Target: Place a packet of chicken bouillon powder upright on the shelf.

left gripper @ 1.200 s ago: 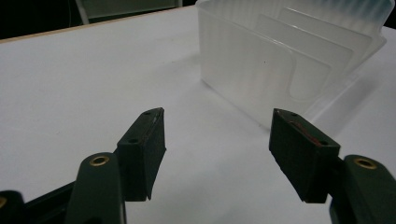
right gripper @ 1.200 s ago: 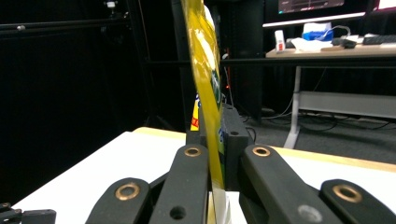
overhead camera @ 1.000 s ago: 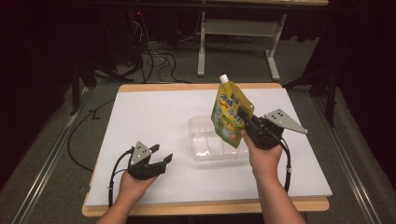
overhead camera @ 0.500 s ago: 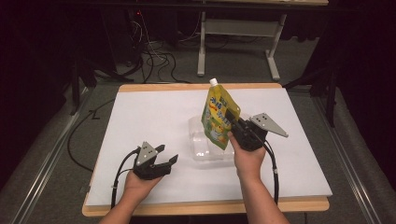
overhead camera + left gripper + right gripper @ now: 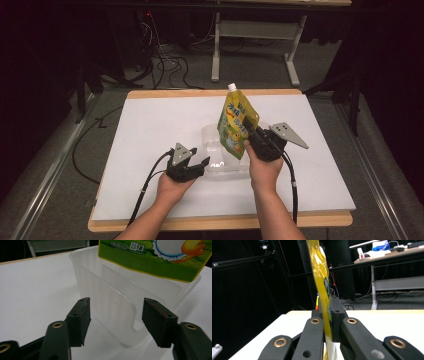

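A yellow-green spouted pouch (image 5: pixel 234 121) hangs upright over a clear plastic container (image 5: pixel 216 150) that rests mid-table. My right gripper (image 5: pixel 248 136) is shut on the pouch's right edge, and in the right gripper view the pouch (image 5: pixel 322 287) is pinched edge-on between the jaws (image 5: pixel 325 308). My left gripper (image 5: pixel 201 165) is at the container's near left end. Its jaws (image 5: pixel 117 322) have just been closing, and they stand open with the container's near wall (image 5: pixel 110 302) between them, pads apart from it. The pouch's bottom edge (image 5: pixel 150 262) hangs above the tub.
A white sheet (image 5: pixel 150 125) covers the wooden table, with bare room to the left and far side of the container. Black cables (image 5: pixel 150 182) trail from both grippers toward the near edge. A desk frame (image 5: pixel 250 45) and floor cables lie beyond the table.
The right gripper has carried the pouch left and a little lower, from beside the container to over it. The left gripper has moved right, up to the container's near end.
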The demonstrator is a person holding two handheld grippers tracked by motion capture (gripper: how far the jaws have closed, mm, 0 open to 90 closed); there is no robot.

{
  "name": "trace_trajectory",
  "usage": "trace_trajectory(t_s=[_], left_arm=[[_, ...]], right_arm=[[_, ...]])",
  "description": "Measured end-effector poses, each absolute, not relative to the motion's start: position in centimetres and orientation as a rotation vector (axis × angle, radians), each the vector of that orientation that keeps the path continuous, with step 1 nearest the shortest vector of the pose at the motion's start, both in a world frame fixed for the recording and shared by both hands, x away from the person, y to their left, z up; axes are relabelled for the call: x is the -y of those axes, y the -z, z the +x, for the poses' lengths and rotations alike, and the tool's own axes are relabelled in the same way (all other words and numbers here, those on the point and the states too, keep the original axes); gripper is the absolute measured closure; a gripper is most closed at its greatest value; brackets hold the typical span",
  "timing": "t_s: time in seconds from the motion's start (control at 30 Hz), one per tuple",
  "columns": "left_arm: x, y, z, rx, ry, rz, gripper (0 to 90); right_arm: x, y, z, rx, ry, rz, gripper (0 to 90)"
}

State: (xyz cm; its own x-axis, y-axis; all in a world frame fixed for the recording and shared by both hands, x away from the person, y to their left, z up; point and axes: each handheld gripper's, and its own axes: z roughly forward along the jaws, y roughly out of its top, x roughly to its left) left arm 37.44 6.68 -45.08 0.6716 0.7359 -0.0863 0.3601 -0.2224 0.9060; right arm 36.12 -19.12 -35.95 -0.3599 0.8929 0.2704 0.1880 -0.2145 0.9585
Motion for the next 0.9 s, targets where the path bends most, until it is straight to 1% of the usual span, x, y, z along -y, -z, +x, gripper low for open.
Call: trace_trajectory(t_s=[0.1,0.23,0.4,0.9], left_arm=[[-6.3,45.0,37.4,-0.862,-0.471,1.837,47.4],[-6.0,45.3,37.5,-0.866,-0.486,1.862,58.1],[-5.6,45.5,37.3,-0.851,-0.504,1.879,65.5],[-5.5,45.6,37.0,-0.853,-0.521,1.895,67.1]], right_arm=[[18.9,36.0,36.0,-1.48,-1.622,1.296,90.0],[18.7,36.1,35.9,-1.471,-1.608,1.294,90.0],[18.7,36.5,36.1,-1.472,-1.593,1.31,90.0],[19.6,37.0,36.1,-1.454,-1.574,1.328,90.0]])
